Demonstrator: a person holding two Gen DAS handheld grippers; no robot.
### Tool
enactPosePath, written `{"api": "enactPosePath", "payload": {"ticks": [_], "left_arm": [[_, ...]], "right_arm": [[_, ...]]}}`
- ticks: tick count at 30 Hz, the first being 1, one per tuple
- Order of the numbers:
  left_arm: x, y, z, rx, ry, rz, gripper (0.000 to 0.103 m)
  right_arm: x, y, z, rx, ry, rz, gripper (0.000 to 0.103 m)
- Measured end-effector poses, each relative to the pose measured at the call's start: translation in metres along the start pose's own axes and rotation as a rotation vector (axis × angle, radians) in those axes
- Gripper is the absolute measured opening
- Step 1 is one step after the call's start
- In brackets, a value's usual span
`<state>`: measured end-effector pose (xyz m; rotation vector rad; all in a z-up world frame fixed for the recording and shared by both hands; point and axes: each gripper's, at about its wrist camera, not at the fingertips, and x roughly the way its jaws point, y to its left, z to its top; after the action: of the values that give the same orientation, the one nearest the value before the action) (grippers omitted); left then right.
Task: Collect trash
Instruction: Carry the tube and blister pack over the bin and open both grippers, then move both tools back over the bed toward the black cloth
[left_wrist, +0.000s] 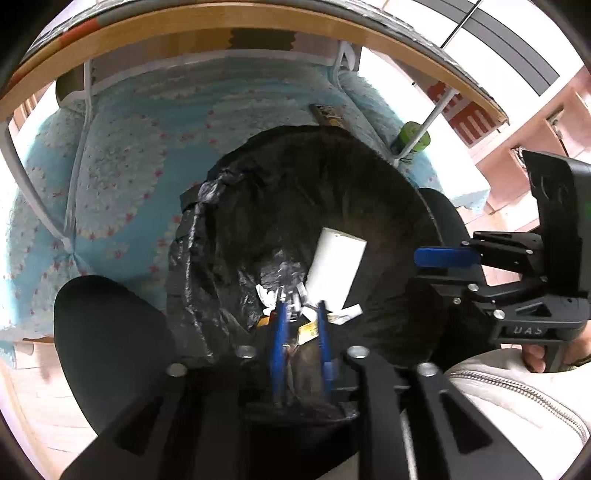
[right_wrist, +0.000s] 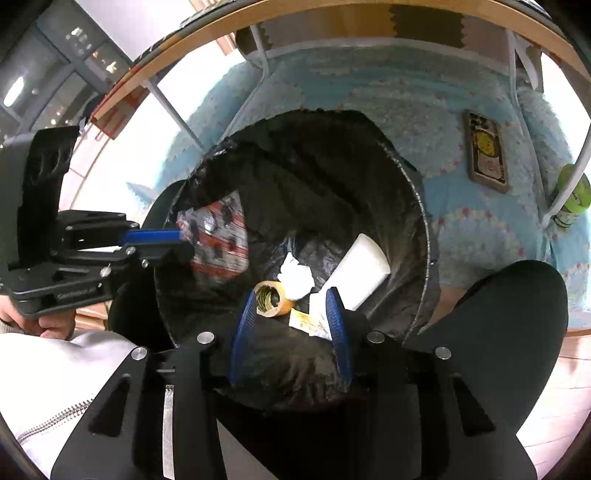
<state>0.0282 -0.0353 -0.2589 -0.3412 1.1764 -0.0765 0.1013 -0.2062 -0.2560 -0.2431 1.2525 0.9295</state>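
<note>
A round bin lined with a black bag (left_wrist: 221, 236) (right_wrist: 417, 206) stands on the floor under a table. Inside lie a white box (left_wrist: 334, 269) (right_wrist: 365, 273), crumpled white paper (right_wrist: 295, 277), a tape roll (right_wrist: 269, 299) and a yellow wrapper (right_wrist: 306, 323). My left gripper (left_wrist: 300, 310) hangs over the bin, its fingers narrowly apart with crumpled foil and paper (left_wrist: 291, 295) at the tips. In the right wrist view the left gripper (right_wrist: 177, 236) touches a red and silver wrapper (right_wrist: 221, 243) at the bin's left wall. My right gripper (right_wrist: 291, 299) is open and empty above the bin.
A blue patterned rug (left_wrist: 122, 162) (right_wrist: 480, 206) covers the floor. On it lie a flat dark packet (left_wrist: 328, 114) (right_wrist: 487, 155) and a green can (left_wrist: 412, 140) (right_wrist: 572, 195) by a white table leg (left_wrist: 424, 125). Black chair parts (left_wrist: 107, 332) (right_wrist: 498, 332) flank the bin.
</note>
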Motion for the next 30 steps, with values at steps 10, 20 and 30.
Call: {"api": "enactPosePath", "payload": {"ticks": [10, 20, 30], "left_arm": [[-0.02, -0.003, 0.007, 0.011, -0.065, -0.01, 0.047], [-0.056, -0.008, 0.024, 0.059, -0.161, -0.007, 0.047], [-0.105, -0.008, 0.051, 0.09, -0.276, -0.019, 0.047]], "right_arm": [[-0.013, 0.001, 0.006, -0.007, -0.038, -0.005, 0.039], [-0.05, -0.001, 0.024, -0.02, -0.137, -0.031, 0.043], [-0.089, -0.001, 0.049, -0.069, -0.241, -0.083, 0.043]]}}
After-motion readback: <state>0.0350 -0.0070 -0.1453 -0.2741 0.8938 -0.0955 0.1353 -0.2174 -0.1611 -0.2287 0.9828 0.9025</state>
